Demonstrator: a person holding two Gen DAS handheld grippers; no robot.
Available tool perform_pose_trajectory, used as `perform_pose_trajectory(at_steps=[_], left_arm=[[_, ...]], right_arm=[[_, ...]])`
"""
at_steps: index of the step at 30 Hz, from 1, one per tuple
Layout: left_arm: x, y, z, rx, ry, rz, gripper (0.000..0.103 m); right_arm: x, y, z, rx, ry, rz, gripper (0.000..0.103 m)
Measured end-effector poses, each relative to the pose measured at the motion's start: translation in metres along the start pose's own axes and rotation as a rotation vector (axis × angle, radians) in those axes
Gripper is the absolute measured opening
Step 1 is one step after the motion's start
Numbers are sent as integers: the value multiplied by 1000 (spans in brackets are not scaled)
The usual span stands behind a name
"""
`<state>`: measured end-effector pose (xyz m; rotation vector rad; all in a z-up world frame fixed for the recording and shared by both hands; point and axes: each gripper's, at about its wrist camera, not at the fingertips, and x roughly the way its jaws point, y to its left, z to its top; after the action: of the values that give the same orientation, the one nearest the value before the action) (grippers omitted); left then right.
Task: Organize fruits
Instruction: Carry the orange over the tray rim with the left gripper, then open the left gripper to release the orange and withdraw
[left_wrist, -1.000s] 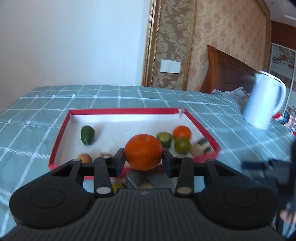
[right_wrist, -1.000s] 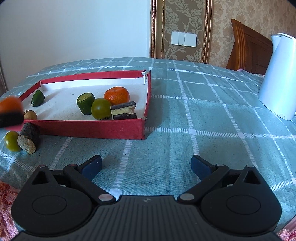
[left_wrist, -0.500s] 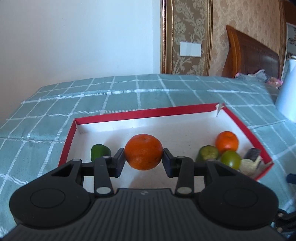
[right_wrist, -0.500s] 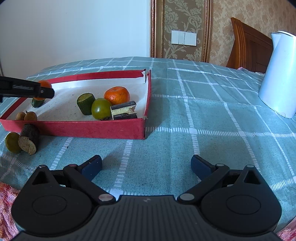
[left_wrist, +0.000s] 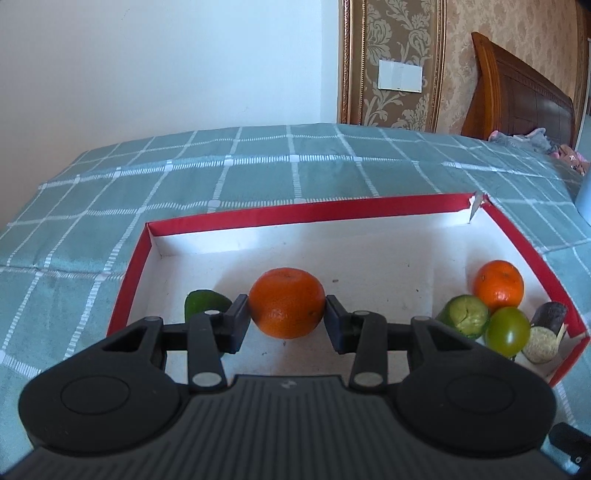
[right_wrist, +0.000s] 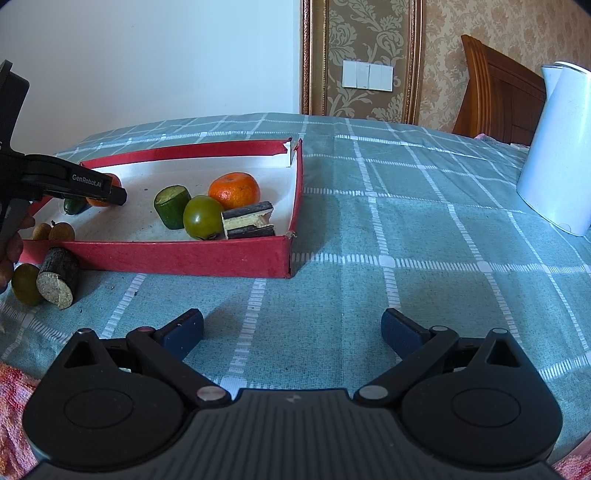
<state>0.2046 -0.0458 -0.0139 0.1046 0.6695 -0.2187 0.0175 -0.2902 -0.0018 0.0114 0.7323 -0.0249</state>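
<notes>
Orange (left_wrist: 287, 302) sits clamped between the left gripper (left_wrist: 287, 325) jaws, above the red tray (left_wrist: 125, 291).

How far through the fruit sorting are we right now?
Partway. Already in the red box: an orange, a green tomato, a cut green piece and dark cane pieces. In hand: the left claw grips another orange over the box floor. Left: a cane stub and a green fruit outside on the cloth. The right claw is open, empty.
</notes>
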Motion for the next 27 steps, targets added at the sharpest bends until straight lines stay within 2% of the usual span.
perform_pose_trajectory(at_steps=[14, 15, 16, 18, 24, 27], left_arm=[[-6, 0, -4, -1, 31, 0, 45], [-9, 0, -5, 1, 23, -1, 49], [-12, -1, -6, 3, 14, 0, 58], [-19, -3, -7, 9, -13, 7, 69], [-39, -4, -13, 16, -40, 12, 70], [-57, -1, -20, 3, -79, 16, 78]], right_arm=[[0, 0, 0, 0, 0, 0, 103], [0, 0, 0, 0, -1, 0, 103], [0, 0, 0, 1, -1, 0, 103], [0, 0, 0, 1, -1, 0, 103], [1, 0, 0, 1, -1, 1, 103], [1, 0, 0, 1, -1, 0, 103]])
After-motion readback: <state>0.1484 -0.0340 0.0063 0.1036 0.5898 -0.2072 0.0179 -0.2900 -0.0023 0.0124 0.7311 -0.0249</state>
